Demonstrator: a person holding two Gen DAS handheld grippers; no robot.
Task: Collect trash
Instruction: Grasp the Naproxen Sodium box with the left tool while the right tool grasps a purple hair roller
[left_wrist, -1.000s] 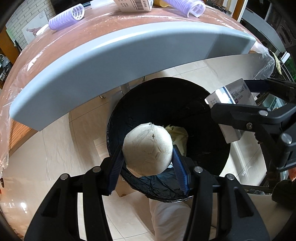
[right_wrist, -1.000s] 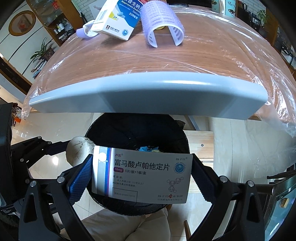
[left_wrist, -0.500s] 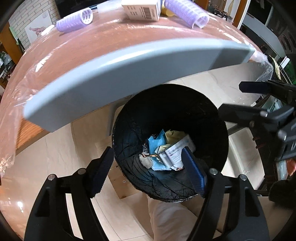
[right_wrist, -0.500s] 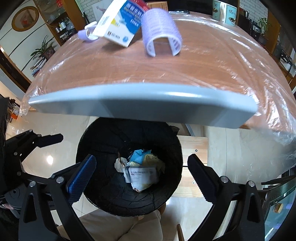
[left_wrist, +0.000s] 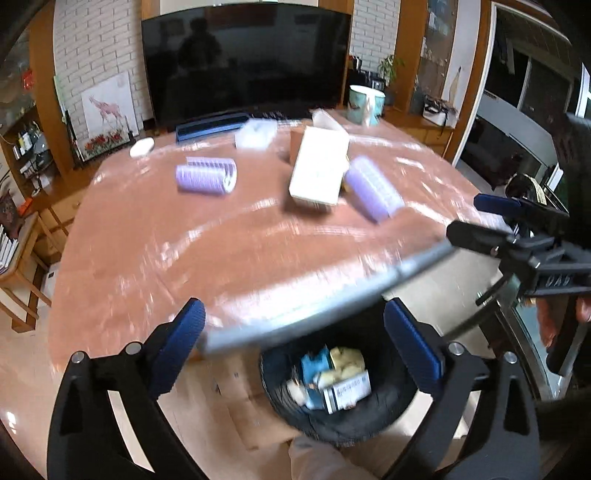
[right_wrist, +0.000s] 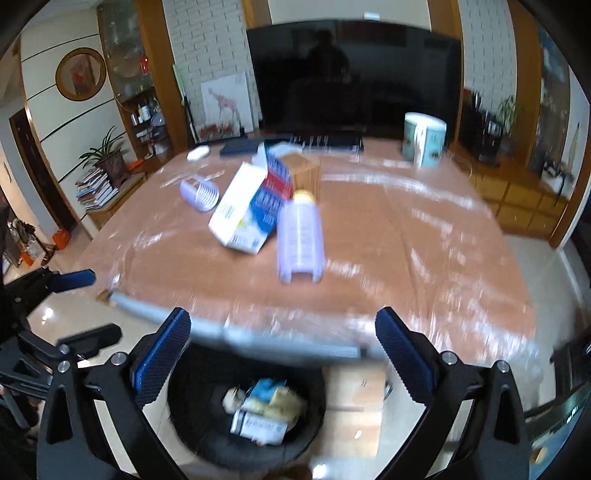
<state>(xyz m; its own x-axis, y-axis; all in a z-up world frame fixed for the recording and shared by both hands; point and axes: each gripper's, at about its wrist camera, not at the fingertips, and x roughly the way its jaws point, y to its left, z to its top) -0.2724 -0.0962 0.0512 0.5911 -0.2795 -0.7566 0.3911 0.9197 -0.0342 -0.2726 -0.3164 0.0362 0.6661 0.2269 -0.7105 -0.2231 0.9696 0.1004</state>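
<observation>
Trash left on the table: a white box (right_wrist: 243, 210) lying ahead of the right gripper (right_wrist: 282, 352), slightly left of its spread, empty fingers, long axis running away leftward. Left gripper (left_wrist: 293, 341), also spread and empty, sits comparably near. Bin (right_wrist: 192, 435) lies below both.

Both fisheye views were dim and heavily motion-blurred, worst across the plastic-covered surface (left_wrist: 229, 258) and its near edge. Pale glare streaked that plastic, daylight entered at the right, and black vignetting curved the corners.
</observation>
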